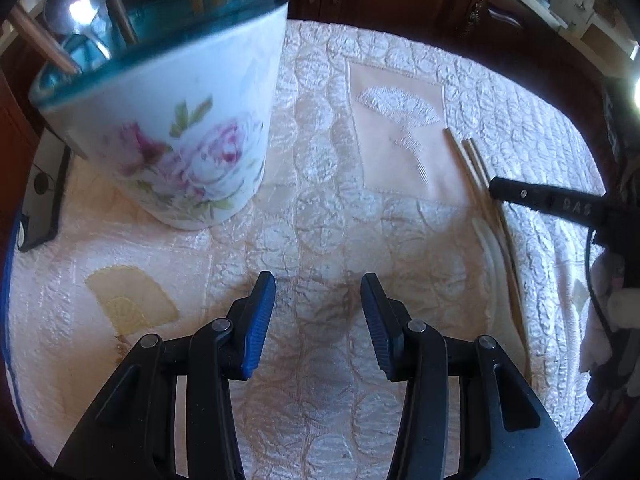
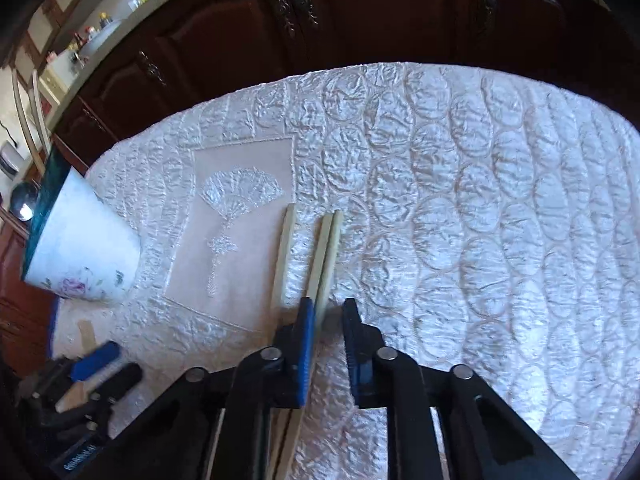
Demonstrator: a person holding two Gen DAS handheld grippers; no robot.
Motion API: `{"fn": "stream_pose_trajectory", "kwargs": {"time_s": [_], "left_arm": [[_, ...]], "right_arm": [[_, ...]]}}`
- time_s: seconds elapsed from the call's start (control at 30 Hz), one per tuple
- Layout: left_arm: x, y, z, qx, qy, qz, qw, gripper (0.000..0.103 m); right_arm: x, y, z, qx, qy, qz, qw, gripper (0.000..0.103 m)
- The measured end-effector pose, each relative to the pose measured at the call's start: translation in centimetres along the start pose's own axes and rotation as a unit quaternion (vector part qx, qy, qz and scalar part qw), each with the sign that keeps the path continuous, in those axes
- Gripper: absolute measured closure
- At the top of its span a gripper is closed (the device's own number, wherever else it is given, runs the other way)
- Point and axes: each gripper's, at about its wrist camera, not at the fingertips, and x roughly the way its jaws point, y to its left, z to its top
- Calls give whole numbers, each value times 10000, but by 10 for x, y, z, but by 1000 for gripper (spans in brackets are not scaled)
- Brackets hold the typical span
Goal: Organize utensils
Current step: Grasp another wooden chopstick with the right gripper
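1. Now we see the pale wooden chopsticks [image 2: 326, 256] lying on the quilted white cloth [image 2: 480, 200], running lengthwise away from our right gripper [image 2: 326, 308].
2. Its jaws straddle the pair, nearly closed; pad contact is unclear.
3. Our left gripper [image 1: 318, 284] hangs apart and empty, farther off, near the floral ceramic holder [image 1: 180, 128].

Our right tool [image 2: 326, 308] sits low over the quilted white surface [image 2: 480, 200], its blue-padded jaws narrowed around a pair of pale chopsticks [image 2: 326, 248] lying side by side; whether the pads press them we cannot tell; a third chopstick [image 2: 285, 256] lies just left of the pair, along the edge of an embroidered fan panel [image 2: 236, 216]; far left stands a floral holder [image 2: 84, 248] with a teal rim; the left tool [image 2: 100, 364] shows at the lower left; dark wooden cabinets [image 2: 320, 20] run behind.
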Motion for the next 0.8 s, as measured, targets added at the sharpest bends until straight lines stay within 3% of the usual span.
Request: {"fn": "stream_pose_trajectory", "kwargs": {"time_s": [0.1, 0.17, 0.27, 0.33, 0.47, 0.6, 0.73, 0.8], "left_arm": [[0, 0, -2, 34, -47, -14, 10000, 55], [1, -2, -3, 56, -40, -123, 9999, 40], [2, -5, -6, 108, -6, -194, 9998, 29], [3, -8, -6, 239, 59, -217, 9995, 22], [6, -16, -6, 476, 201, -201, 9985, 13], [7, -19, -6, 508, 247, -199, 9982, 12], [14, -29, -6, 780, 423, -275, 9957, 1], [17, -34, -7, 827, 395, -218, 9955, 1]], "right_arm": [[2, -2, 0, -39, 0, -86, 10000, 98], [2, -4, -1, -45, 13, -105, 9999, 98], [2, -3, -1, -70, -22, -303, 9995, 98], [3, -8, 0, 24, -8, -173, 9998, 98], [4, -12, -2, 122, 23, -121, 9999, 98], [19, -6, 10, 36, 29, -174, 9998, 98], [21, -10, 17, 94, -21, -215, 9997, 98], [20, -14, 16, 82, -16, -244, 9997, 98]]}}
